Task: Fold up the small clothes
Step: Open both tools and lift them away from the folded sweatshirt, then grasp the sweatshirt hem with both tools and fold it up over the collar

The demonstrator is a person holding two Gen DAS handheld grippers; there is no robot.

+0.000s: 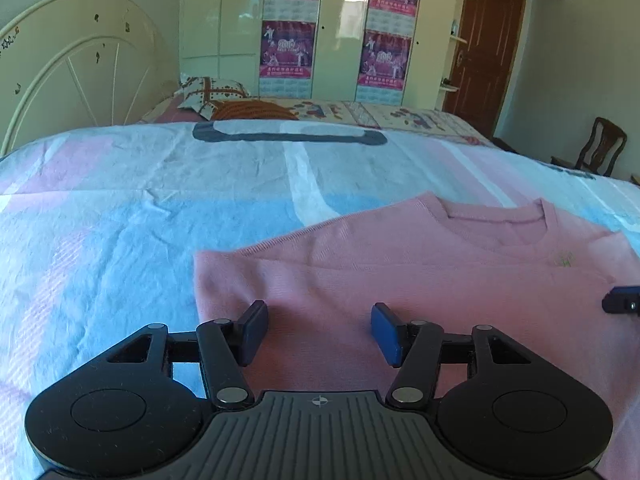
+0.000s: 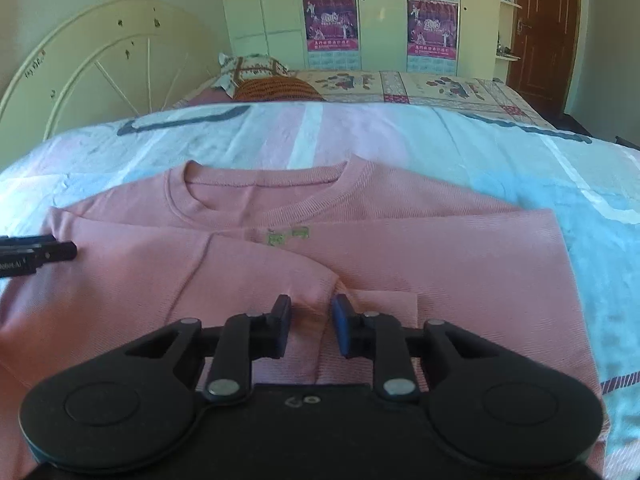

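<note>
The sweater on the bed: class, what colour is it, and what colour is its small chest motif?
Pink sweater; green motif, clearest in the right wrist view.

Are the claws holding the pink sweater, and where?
No. Both the left claw and the right claw are open above the pink sweater, gripping nothing.

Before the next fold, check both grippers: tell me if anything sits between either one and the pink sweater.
Nothing visible does. The left gripper hangs open directly over the pink sweater near its left edge, and the right gripper is open over the folded-in sleeves. Only the blanket lies around the garment.
</note>
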